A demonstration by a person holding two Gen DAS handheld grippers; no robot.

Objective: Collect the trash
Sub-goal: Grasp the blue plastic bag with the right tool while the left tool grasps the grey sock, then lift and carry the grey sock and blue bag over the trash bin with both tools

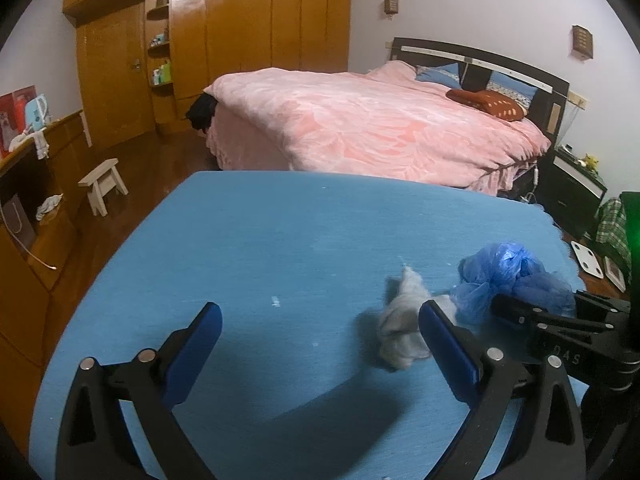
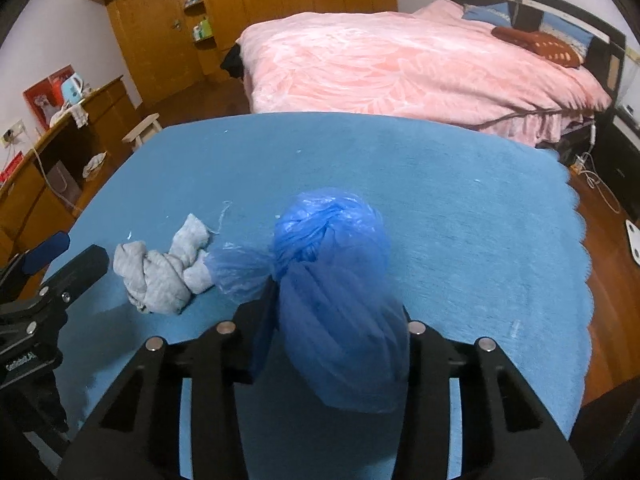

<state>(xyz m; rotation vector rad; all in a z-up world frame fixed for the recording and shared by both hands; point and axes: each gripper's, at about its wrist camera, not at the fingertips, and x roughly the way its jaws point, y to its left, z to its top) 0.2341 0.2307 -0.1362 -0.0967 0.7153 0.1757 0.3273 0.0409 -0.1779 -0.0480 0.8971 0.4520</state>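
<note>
1. Wooden desk (image 1: 28, 240) along the room's left wall, bearing a red box (image 1: 16, 112) and a pale blue kettle (image 1: 38, 110); a white step stool (image 1: 103, 184) stands on the dark floor beside it.
2. Wardrobe (image 1: 240, 20) of orange-brown wood fills the far wall, with open corner shelves (image 1: 160, 48).
3. Blue cloth-covered table (image 1: 280, 240) occupies the foreground of both views; small white flecks lie scattered on it.
4. Left gripper (image 1: 320, 320), left wrist view: jaws spread wide above the table, nothing between the blue pads. Its right finger (image 1: 448, 344) partly hides the grey rag.
5. Crumpled grey rag (image 2: 160, 268) lies on the table, just left of the bag and touching its loose end; a thin thread trails from its far end. It appears blurred in the left wrist view (image 1: 400, 320).
6. Blue plastic trash bag (image 2: 336, 280), bunched and twisted, sits pinched between the closed-in jaws of the right gripper (image 2: 340, 320). The bag covers the fingertips, so the pads themselves are hidden. The left wrist view shows the same bag (image 1: 508, 272) at the table's right side, the right gripper's black frame (image 1: 560, 320) crossing in front of it.
7. Bed with pink quilt (image 1: 380, 128) stands beyond the table; blue pillows (image 1: 508, 84) and a rust-red cushion (image 1: 488, 102) lie against a dark headboard (image 1: 480, 60).
8. Black nightstand (image 1: 576, 184), white bathroom scale (image 1: 586, 260) on the floor, and green plaid cloth (image 1: 612, 228) at far right.
</note>
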